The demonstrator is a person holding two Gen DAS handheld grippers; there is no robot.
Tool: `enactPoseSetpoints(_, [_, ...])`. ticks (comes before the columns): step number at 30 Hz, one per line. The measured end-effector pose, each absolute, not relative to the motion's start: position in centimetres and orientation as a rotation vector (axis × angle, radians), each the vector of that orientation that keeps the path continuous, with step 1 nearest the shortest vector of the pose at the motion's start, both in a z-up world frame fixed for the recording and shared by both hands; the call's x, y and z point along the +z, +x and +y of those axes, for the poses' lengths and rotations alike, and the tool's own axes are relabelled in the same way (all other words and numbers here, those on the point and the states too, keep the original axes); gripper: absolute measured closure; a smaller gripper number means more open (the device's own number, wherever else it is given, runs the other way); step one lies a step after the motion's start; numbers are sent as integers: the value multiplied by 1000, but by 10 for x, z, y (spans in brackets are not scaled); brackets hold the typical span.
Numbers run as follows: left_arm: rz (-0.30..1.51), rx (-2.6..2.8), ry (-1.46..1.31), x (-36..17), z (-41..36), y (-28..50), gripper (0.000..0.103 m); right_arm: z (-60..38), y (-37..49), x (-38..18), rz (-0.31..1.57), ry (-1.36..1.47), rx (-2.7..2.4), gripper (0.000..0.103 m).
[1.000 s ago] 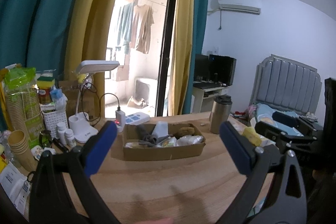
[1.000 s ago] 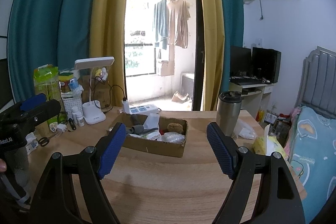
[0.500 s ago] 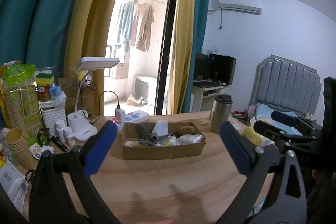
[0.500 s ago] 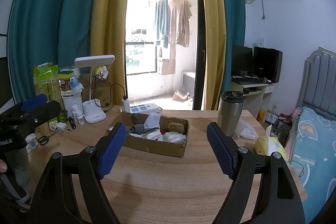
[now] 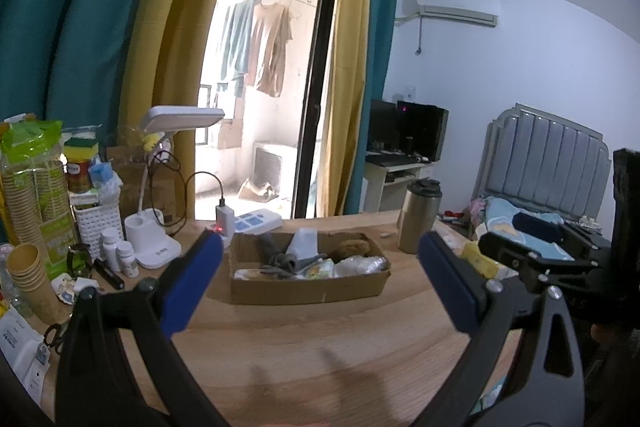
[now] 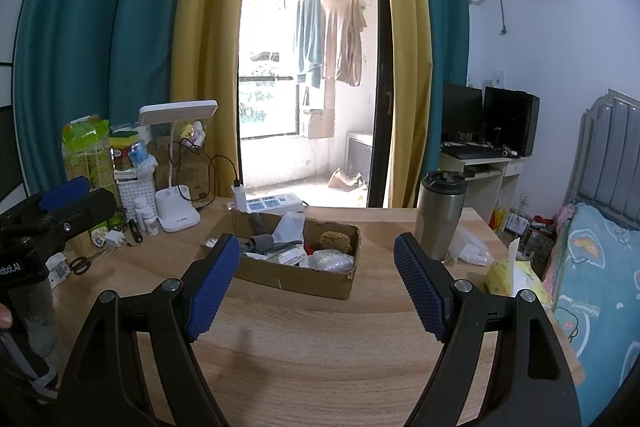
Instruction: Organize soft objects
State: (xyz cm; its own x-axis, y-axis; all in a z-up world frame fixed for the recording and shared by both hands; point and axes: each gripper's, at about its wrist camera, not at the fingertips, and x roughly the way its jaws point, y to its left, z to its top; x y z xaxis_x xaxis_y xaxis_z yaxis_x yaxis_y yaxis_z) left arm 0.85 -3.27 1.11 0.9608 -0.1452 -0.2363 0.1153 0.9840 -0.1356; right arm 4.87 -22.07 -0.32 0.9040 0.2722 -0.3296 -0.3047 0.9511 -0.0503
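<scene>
A shallow cardboard box [image 5: 308, 291] [image 6: 296, 279] stands on the wooden table, holding soft things: a grey cloth [image 5: 282, 261] [image 6: 262, 241], a brown sponge [image 5: 352, 247] [image 6: 335, 239], a clear plastic bag [image 5: 362, 263] [image 6: 332, 259] and a white packet [image 5: 303, 241] [image 6: 289, 227]. My left gripper [image 5: 320, 279] is open and empty, held above the table short of the box. My right gripper [image 6: 318, 279] is open and empty, also short of the box. Each gripper shows at the edge of the other's view.
A steel tumbler [image 5: 418, 215] [image 6: 440, 215] stands right of the box. A white desk lamp [image 5: 160, 239] [image 6: 176, 211], power strip [image 6: 272, 203], pill bottles [image 5: 120, 255], paper cups [image 5: 28, 271], scissors [image 6: 82, 263] crowd the left. Yellow tissue pack [image 6: 512, 277] and bed [image 6: 600, 267] at right.
Both grippers have drifted slightly; the box sits a touch lower and closer in the views. Both stay open and empty.
</scene>
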Motion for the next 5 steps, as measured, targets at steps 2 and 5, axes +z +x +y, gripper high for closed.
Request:
enactPoseSetpoints(2, [253, -137, -118, 9, -36, 12, 4, -220, 49, -3, 327, -102, 299, 21])
enactPoseSetpoints(5, [271, -142, -108, 5, -41, 17, 4, -220, 51, -4, 330, -103, 299, 21])
